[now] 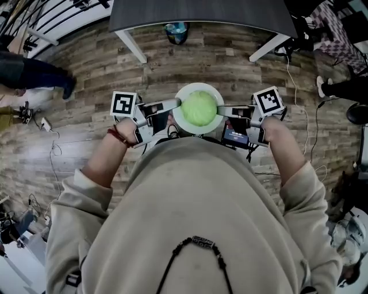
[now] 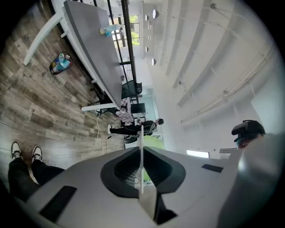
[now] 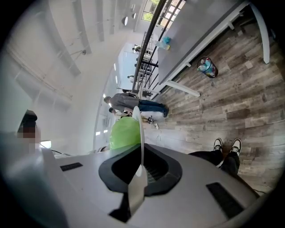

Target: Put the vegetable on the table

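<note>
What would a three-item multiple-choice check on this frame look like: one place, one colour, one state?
1. The vegetable lies: A on the floor; B on the plate; C in a basket.
2. The table top is: A dark grey; B red; C yellow.
3. The right gripper is: A wide open; B shut on the vegetable; C shut on the plate rim.
Answers:
1. B: the head view shows the green ball centred on the white plate.
2. A: the slab ahead is dark grey on white legs.
3. C: its own view shows the thin rim edge-on between the jaws. The left gripper grips the opposite rim likewise.
</note>
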`<state>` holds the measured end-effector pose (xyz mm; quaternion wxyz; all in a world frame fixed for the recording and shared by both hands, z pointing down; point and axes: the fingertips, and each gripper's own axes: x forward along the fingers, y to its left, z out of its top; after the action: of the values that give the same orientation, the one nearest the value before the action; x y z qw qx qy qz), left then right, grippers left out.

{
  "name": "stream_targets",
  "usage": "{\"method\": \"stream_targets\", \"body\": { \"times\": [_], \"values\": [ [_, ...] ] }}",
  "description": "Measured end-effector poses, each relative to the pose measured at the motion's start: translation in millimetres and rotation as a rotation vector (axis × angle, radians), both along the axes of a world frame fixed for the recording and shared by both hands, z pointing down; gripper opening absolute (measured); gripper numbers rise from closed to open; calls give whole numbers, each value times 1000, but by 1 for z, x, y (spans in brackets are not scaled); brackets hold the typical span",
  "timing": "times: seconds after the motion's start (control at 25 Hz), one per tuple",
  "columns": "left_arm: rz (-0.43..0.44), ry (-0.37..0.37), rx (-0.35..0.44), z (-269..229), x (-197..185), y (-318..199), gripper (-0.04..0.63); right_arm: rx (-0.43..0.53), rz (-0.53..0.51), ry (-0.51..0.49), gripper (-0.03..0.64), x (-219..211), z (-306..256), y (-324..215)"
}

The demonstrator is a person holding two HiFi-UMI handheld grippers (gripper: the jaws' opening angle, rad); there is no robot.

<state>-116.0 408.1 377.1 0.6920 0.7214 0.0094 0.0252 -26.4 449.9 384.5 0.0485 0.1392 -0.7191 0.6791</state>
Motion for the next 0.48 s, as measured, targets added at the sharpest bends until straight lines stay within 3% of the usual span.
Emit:
{"method": "stream_targets", "body": {
  "times": [0.28,0.48],
  "values": [
    [-18,-15,-10,0,4,2,29,-9,-2,-5,25,6,3,2],
    [-31,-23,-16,5,30,0,29,-2,-14,-23,26,32,10,-3]
  ]
}}
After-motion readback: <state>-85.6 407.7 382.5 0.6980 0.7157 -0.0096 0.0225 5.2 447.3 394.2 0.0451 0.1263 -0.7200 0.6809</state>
